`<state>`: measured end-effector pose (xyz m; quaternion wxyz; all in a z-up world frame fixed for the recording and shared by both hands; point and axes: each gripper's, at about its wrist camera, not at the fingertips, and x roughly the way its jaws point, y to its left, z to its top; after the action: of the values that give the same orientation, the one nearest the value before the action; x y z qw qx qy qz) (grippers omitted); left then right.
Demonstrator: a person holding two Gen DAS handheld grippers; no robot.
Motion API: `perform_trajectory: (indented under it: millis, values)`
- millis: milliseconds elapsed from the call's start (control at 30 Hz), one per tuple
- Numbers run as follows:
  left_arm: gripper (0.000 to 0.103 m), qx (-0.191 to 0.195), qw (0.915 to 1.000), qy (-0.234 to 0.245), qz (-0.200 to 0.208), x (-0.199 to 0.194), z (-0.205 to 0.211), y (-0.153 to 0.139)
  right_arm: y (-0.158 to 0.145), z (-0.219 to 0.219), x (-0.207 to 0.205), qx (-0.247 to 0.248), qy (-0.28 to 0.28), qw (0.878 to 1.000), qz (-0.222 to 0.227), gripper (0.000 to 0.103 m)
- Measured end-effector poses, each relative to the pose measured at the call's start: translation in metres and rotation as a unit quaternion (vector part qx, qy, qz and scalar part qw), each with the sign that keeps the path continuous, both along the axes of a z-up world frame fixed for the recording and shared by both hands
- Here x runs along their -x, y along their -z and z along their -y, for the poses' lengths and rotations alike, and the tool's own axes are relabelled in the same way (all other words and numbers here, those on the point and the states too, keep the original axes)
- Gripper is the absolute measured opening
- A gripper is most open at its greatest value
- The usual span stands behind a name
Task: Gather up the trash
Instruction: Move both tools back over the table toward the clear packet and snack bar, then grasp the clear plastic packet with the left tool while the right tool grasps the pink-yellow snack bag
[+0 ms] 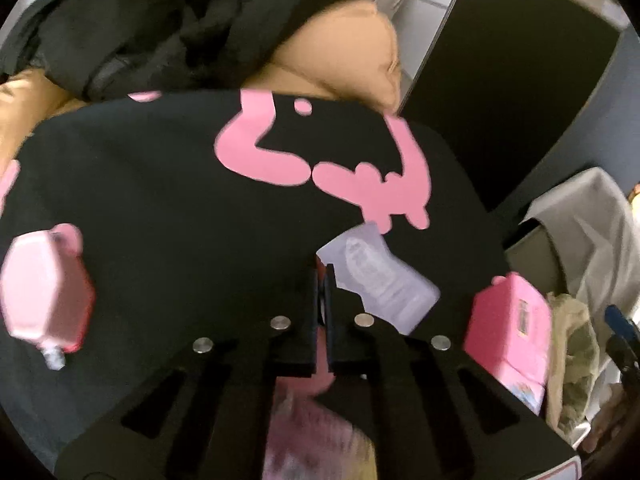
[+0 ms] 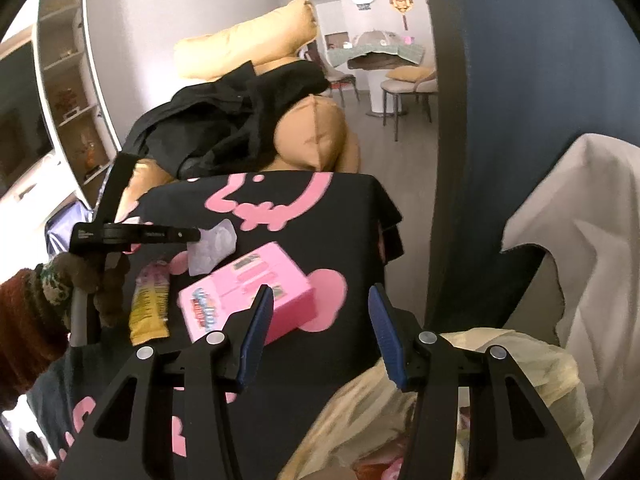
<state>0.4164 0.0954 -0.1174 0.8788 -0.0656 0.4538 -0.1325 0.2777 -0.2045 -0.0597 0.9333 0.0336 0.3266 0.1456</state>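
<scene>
No readable text: print on pink box (image 2: pixel 246 290) and yellow wrapper (image 2: pixel 150 308) too blurred.

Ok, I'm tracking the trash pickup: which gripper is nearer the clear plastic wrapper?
Left. The left gripper, shut, has its tips at the clear plastic wrapper's edge; the right gripper hangs open by the pink box, apart from it.

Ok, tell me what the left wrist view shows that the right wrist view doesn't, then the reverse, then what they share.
Only the left wrist view: a pale pink container lying on the cloth far left, and the left gripper seen shut from behind.

Only the right wrist view: a yellow snack wrapper, the open right gripper, a dining table behind, shelves.

Both: the black cloth with pink print, the pink box, the clear plastic wrapper, tan cushions, the cream bag.
</scene>
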Motion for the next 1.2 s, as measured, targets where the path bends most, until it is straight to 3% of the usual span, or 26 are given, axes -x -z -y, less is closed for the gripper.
perform_trajectory:
  millis: [167, 367, 600, 767, 867, 1000, 1200]
  values:
    - [0.002, 0.042, 0.9977, -0.02, 0.05, 0.052, -0.044, -0.047, 0.002, -0.03, 0.006, 0.006, -0.039, 0.999, -0.009, 0.047]
    - [0.002, 0.067, 0.9948, -0.051, 0.057, 0.119, -0.103, -0.068, 0.014, -0.095, 0.011, 0.013, -0.127, 0.991, -0.033, 0.047]
    - [0.002, 0.058, 0.9949, -0.082, 0.009, 0.171, -0.155, -0.037, 0.031, -0.173, -0.003, 0.037, -0.203, 0.976, -0.064, 0.047]
    - [0.002, 0.06, 0.9928, -0.104, 0.0, 0.186, -0.18, -0.019, 0.047, -0.219, -0.029, 0.063, -0.207, 0.973, -0.076, 0.047]
    - [0.003, 0.056, 0.9931, -0.103, 0.002, 0.193, -0.185, -0.014, 0.055, -0.231, -0.042, 0.067, -0.197, 0.975, -0.079, 0.047]
    - [0.017, 0.046, 0.994, -0.098, 0.01, 0.2, -0.184, -0.012, 0.068, -0.241, -0.055, 0.079, -0.188, 0.975, -0.091, 0.05]
    - [0.021, 0.037, 0.9942, -0.101, 0.008, 0.202, -0.183, -0.007, 0.068, -0.242, -0.051, 0.094, -0.191, 0.974, -0.074, 0.046]
